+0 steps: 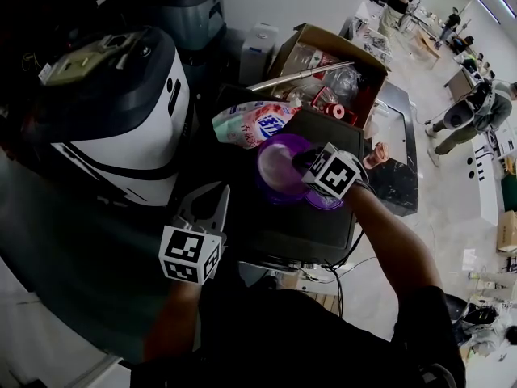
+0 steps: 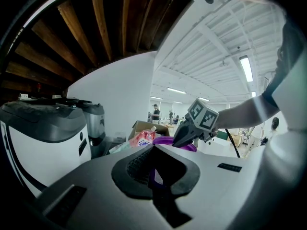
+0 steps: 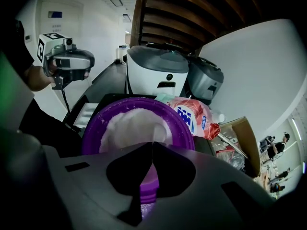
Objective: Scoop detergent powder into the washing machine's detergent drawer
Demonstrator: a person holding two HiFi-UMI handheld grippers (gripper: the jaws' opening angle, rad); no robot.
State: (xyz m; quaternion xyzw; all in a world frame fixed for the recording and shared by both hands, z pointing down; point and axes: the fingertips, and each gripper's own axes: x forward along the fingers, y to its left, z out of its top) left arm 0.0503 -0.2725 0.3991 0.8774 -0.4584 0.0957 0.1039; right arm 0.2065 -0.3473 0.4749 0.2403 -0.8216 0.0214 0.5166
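A round purple scoop (image 1: 279,168) heaped with white powder (image 3: 132,126) hangs over the dark top of the washing machine (image 1: 323,233). My right gripper (image 1: 304,162) is shut on the scoop's handle (image 3: 146,178). Just behind the scoop lies the pink and white detergent bag (image 1: 246,122). My left gripper (image 1: 218,191) stays low at the machine's left front, apart from the scoop, its jaws together. A thin purple sliver (image 2: 153,176) shows in the hollow behind its tips; I cannot tell what it is. A pale tray-like compartment (image 3: 88,113) sits left of the scoop.
A white and black appliance (image 1: 121,111) stands to the left, a grey one (image 1: 190,6) behind it. An open cardboard box (image 1: 331,59) of bottles sits behind the bag. Cables (image 1: 339,269) hang off the machine's front. People stand far off at the right.
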